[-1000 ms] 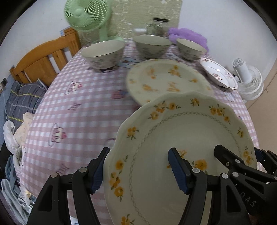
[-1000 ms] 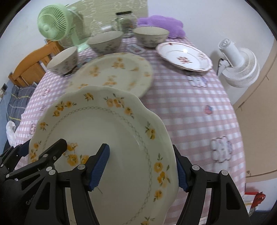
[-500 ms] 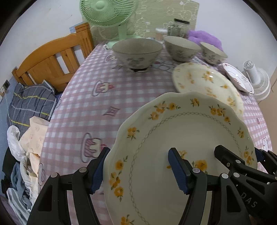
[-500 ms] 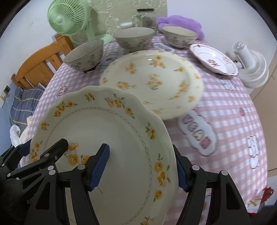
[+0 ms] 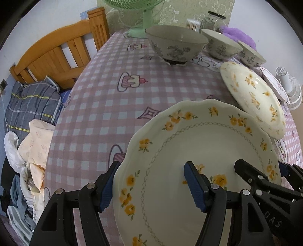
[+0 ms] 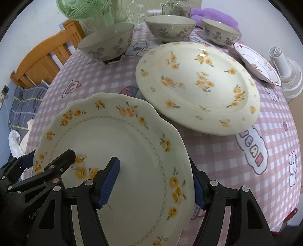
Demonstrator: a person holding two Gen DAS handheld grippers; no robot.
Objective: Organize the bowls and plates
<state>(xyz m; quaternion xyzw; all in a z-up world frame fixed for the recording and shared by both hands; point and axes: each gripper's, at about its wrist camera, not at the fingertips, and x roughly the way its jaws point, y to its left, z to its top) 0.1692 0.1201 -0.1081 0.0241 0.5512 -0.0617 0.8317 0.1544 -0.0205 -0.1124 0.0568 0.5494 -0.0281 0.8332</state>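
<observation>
A wooden headboard [image 5: 56,54] and a heap of folded bedding [image 5: 32,100] sit at the far left, beside a table spread with a pink checked cloth [image 5: 106,98]. A green desk fan [image 6: 89,11] stands at the table's far edge.

In the foreground a scalloped plate [image 5: 200,151] with yellow flowers is held above the near edge of the table by both tools at once. The left gripper [image 5: 149,185] pinches the plate's left rim, one blue pad below the rim and the other pressed on the plate's face. The right gripper [image 6: 155,181] clamps the opposite rim the same way, one pad on the face and one under the edge.

Across the back of the table, three patterned bowls stand in a row: a large bowl [image 6: 106,41] at the left, a middle bowl [image 6: 170,26] and a small bowl [image 6: 220,32] at the right. In front of them lies a large round plate [image 6: 197,85] scattered with yellow blossoms, just beyond the held plate's far rim. Whether the two touch cannot be told.

Behind the bowls are a glass jar [image 5: 214,20] and a purple plush object [image 6: 214,14]. Farther right, a smaller plate with a red pattern [image 6: 255,64] rests near the table's edge. Beyond it, off the table, stands a white fan [image 6: 286,75].
</observation>
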